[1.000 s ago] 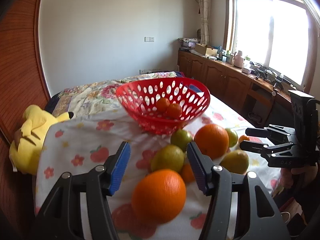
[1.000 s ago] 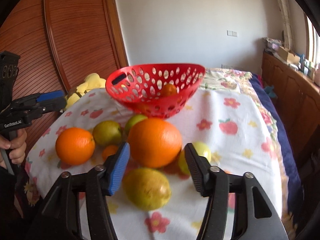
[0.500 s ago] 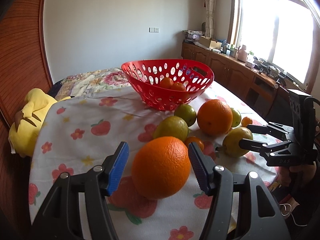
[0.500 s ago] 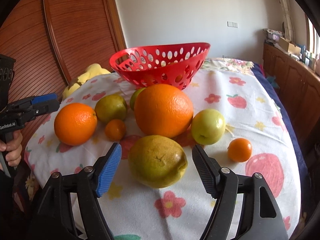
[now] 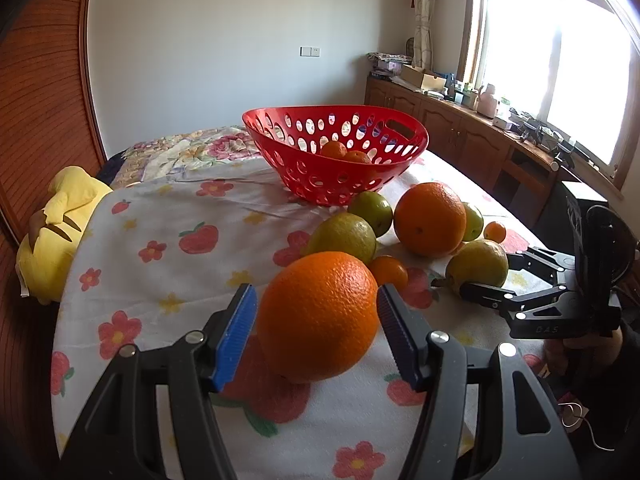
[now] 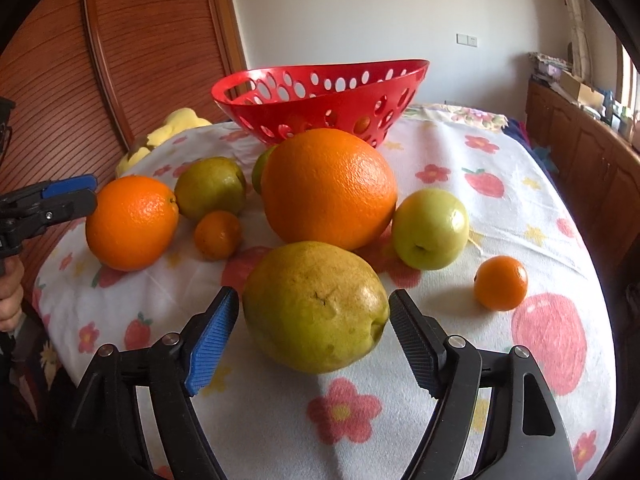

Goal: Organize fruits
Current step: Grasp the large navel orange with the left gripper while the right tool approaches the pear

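The red perforated plastic basket [image 5: 336, 152] holds small orange tangerines [image 5: 344, 153]. In front of it, the left hand-held gripper [image 5: 316, 330] straddles a large orange [image 5: 318, 316] untouched; the right hand-held gripper [image 6: 314, 334], jaws opening, flanks a yellow-green pear [image 6: 316, 306].

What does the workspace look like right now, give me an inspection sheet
Surface: floral cloth, fruit loose on it.
Job's things: red basket holds small oranges; orange, pear on cloth.
Clutter: yellow plush toy at the edge.
Grippers: left tongs straddle the orange, pads off it; right tongs opening around the pear, not gripping.
Cables: thin wire at lower right.
Surroundings: wooden cabinets, window.
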The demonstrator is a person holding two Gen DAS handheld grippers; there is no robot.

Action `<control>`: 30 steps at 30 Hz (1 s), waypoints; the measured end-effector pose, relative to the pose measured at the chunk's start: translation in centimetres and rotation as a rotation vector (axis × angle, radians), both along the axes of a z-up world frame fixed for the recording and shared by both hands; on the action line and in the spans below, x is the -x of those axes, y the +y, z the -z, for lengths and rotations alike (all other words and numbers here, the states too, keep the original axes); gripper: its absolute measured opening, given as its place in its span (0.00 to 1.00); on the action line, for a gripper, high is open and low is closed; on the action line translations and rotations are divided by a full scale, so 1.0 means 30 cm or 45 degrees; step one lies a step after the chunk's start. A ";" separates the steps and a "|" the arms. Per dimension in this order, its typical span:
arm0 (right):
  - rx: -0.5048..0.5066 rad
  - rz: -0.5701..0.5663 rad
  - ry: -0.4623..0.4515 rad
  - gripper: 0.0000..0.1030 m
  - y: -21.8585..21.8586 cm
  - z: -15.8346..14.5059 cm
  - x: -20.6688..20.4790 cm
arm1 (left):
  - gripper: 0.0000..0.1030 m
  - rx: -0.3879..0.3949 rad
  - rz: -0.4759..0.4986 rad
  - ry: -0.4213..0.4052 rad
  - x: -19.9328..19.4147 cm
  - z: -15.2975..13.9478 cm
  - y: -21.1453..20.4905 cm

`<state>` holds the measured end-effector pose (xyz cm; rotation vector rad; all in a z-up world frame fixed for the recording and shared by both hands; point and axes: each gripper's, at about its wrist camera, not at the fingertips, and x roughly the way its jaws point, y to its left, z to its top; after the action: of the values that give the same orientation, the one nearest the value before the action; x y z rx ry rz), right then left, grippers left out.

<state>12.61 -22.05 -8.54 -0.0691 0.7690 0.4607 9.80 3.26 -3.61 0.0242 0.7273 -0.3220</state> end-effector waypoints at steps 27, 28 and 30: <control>-0.079 -0.015 -0.042 0.69 -0.032 0.010 0.021 | 0.80 0.001 0.053 0.084 -0.081 0.101 -0.058; -0.080 -0.014 -0.043 0.69 -0.033 0.009 0.021 | 0.81 -0.001 0.057 0.087 -0.082 0.105 -0.064; -0.078 -0.014 -0.044 0.69 -0.031 0.009 0.022 | 0.81 -0.004 0.063 0.090 -0.084 0.109 -0.073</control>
<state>11.95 -22.98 -8.82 -0.0243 0.7203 0.4921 12.33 1.07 -6.87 0.0339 0.7985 -0.3707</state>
